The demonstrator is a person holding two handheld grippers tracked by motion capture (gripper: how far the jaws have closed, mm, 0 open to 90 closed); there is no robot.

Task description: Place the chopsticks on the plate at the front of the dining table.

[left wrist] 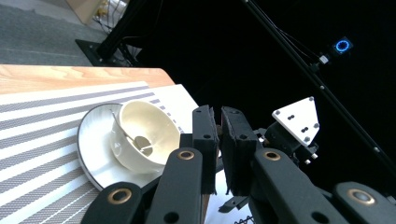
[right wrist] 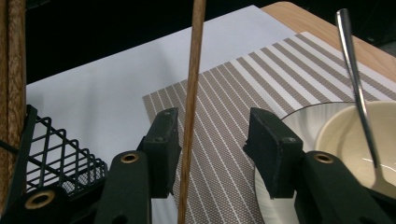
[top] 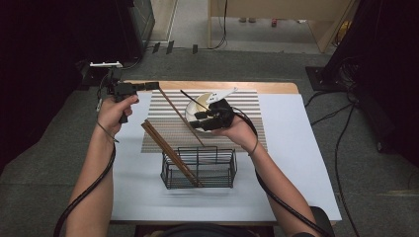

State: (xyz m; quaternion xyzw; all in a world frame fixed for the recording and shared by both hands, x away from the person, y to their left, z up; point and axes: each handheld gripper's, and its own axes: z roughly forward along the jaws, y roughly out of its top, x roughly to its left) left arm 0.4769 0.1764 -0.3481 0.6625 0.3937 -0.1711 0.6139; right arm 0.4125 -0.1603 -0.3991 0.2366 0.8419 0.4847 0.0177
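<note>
Left gripper (top: 154, 86), clenched on one chopstick (top: 180, 116) slanting toward 5 o'clock, passes it between our right gripper's (right wrist: 212, 140) parted jaws beside the bowl (top: 197, 106); next we pinch it.

Lab: dark curtains (top: 34, 74), floor cables (top: 341, 128)

Tight around the chopstick, open at the table's edges

Your right gripper (right wrist: 212, 140) has the slanted chopstick (right wrist: 191, 107) between its jaws, untouched; the plate (right wrist: 299, 119), bowl (right wrist: 350, 130) and spoon (right wrist: 357, 79) crowd its right, the wire basket (right wrist: 56, 154) with leaning chopsticks (top: 168, 150) its left. The white table cover (top: 301, 148) right of the mat (top: 247, 101) lies free.
</note>
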